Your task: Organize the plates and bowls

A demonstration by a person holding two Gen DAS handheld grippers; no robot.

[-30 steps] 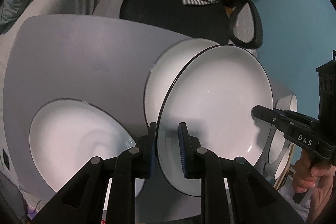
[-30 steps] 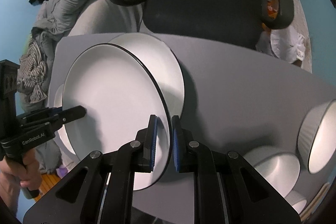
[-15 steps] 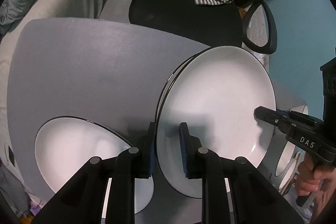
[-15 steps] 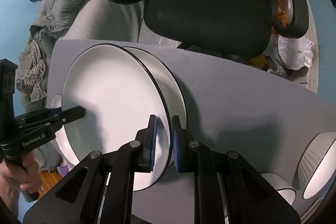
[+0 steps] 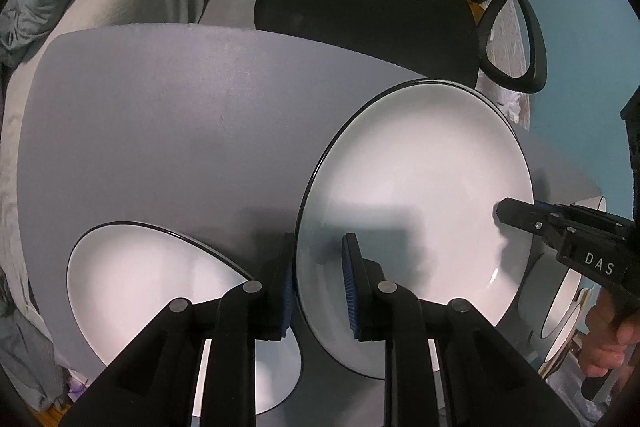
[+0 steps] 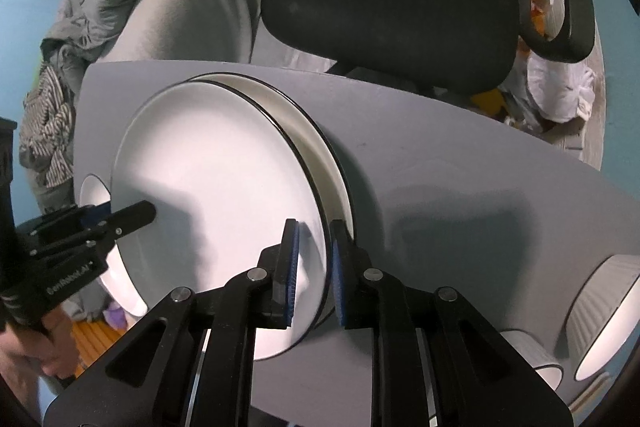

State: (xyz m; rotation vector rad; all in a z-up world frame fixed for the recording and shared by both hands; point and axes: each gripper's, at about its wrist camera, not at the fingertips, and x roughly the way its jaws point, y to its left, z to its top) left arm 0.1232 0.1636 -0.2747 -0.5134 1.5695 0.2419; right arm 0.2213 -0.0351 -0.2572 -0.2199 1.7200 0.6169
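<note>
Plates come together: the plate we carry (image 6: 208,195) now hangs almost squarely over the second plate (image 6: 320,155) lying on the grey table (image 5: 168,115), whereas a second ago the lower one showed as a wide crescent beyond it. In the left wrist view only a thin dark sliver of it peeps out at the far rim. We hold the carried plate at both sides, the left gripper (image 5: 318,281) clamped on its near edge and the right gripper (image 6: 314,267) pinching the opposite edge. A third plate (image 5: 160,291) lies apart on the table, and bowls (image 6: 600,315) stand at the right end. We judge the stacking step nearly done: lowering and letting go remain.
</note>
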